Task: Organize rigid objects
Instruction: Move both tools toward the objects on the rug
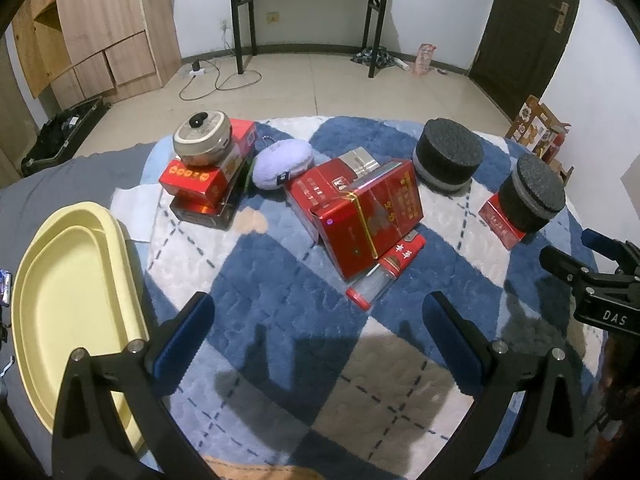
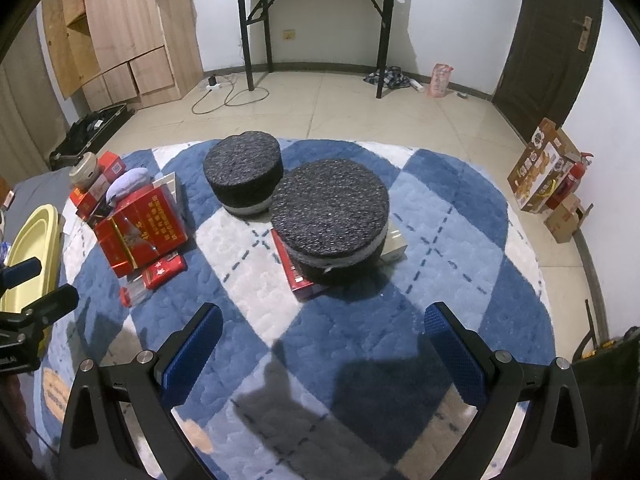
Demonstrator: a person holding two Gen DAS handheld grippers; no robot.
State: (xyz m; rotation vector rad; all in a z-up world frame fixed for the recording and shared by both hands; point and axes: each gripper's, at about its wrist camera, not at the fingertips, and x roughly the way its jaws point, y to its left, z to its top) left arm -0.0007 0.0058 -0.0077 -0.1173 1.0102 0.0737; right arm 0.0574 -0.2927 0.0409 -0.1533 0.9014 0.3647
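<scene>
Here both hand-held grippers, left [image 1: 318, 332] and right [image 2: 322, 340], gape empty before glossy red boxes [image 1: 368, 216].

We note a rug [image 1: 280, 280] in blue and white diamonds with dashed dark lines. The boxes [image 1: 360, 216] are red with gold trim. The tray [image 1: 60, 280] is pale yellow. The foam discs [image 2: 330, 208] are speckled black, grey-banded. The pouch [image 1: 280, 164] is lilac.

Red boxes [image 1: 368, 216] lie heaped on the rug beside two black foam discs [image 2: 330, 216].
</scene>
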